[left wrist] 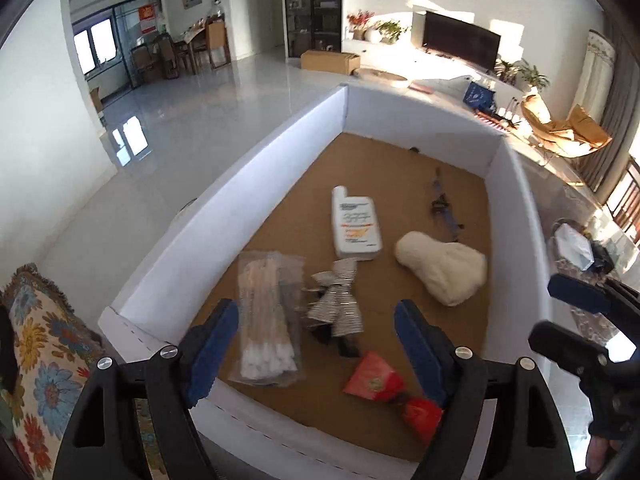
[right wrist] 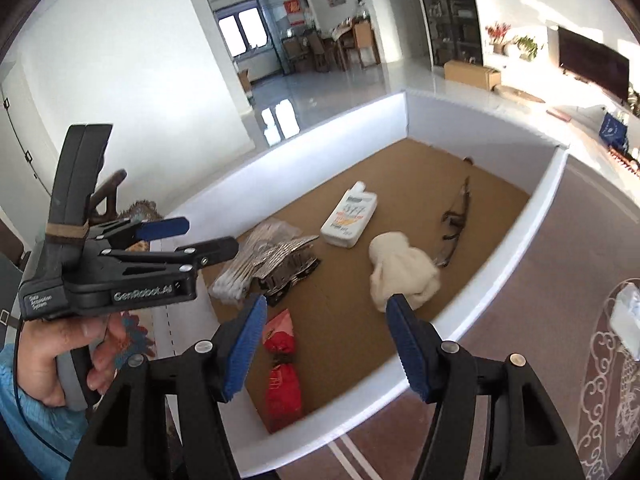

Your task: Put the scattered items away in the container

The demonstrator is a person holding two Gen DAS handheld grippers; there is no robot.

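A large white-walled box (left wrist: 256, 184) (right wrist: 304, 148) with a brown cardboard floor holds a white bottle (left wrist: 354, 226) (right wrist: 350, 216), a cream knitted piece (left wrist: 444, 268) (right wrist: 400, 272), a bag of cotton swabs (left wrist: 266, 320) (right wrist: 240, 276), a striped bow (left wrist: 336, 304) (right wrist: 288, 264), a red wrapped packet (left wrist: 380, 380) (right wrist: 282, 380) and a dark pair of glasses (left wrist: 440, 204) (right wrist: 456, 220). My left gripper (left wrist: 316, 308) (right wrist: 212, 236) hangs open above the box's near end, over the bow and swabs. My right gripper (right wrist: 327, 304) (left wrist: 560, 318) is open over the near right wall, holding nothing.
A floral throw (left wrist: 36, 340) lies left of the box. To the right is a patterned glass table (right wrist: 600, 360) with a tissue pack (right wrist: 628, 312) (left wrist: 576, 244). A person's hand (right wrist: 52, 356) in a blue sleeve holds the left gripper. Glossy floor lies beyond the box.
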